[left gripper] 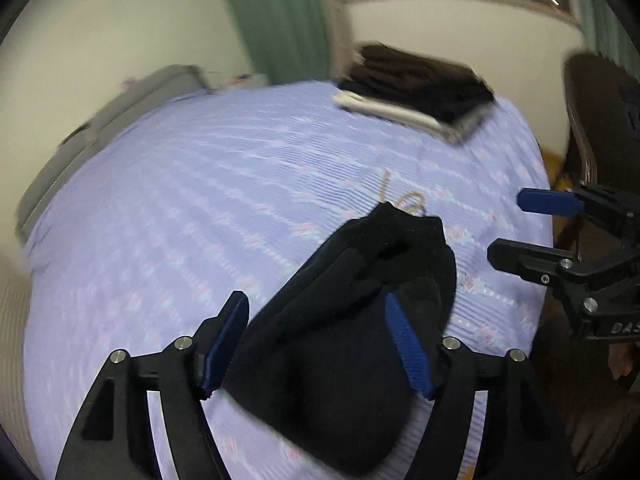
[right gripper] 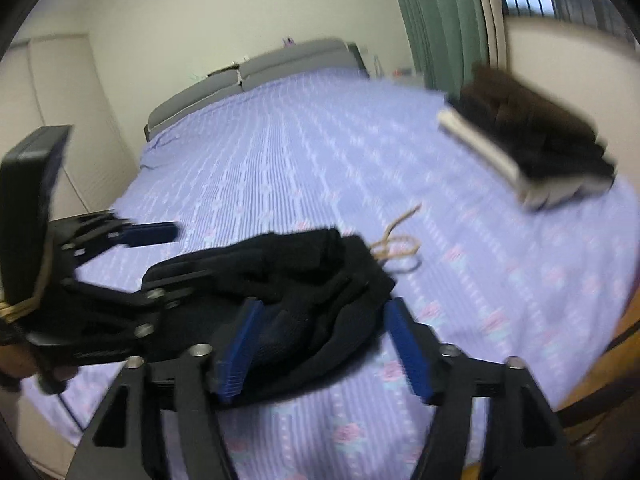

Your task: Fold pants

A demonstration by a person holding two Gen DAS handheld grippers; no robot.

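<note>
Black pants [left gripper: 348, 312] lie bunched in a heap on the lilac bedspread, with a tan drawstring [left gripper: 404, 200] trailing from the far end. They also show in the right wrist view [right gripper: 304, 304], drawstring [right gripper: 396, 248] to their right. My left gripper [left gripper: 320, 344] is open, its blue pads on either side of the heap, just above it. My right gripper [right gripper: 320, 348] is open too, its jaws astride the near edge of the pants. Each gripper shows in the other's view: the right one [left gripper: 516, 224] at right, the left one [right gripper: 160, 252] at left.
A stack of folded dark and white clothes [left gripper: 416, 88] sits at the bed's far right corner, also in the right wrist view [right gripper: 528, 148]. The grey headboard [right gripper: 256, 72] is at the far end. A dark chair [left gripper: 600, 120] stands beside the bed. Green curtains [left gripper: 276, 20] hang behind.
</note>
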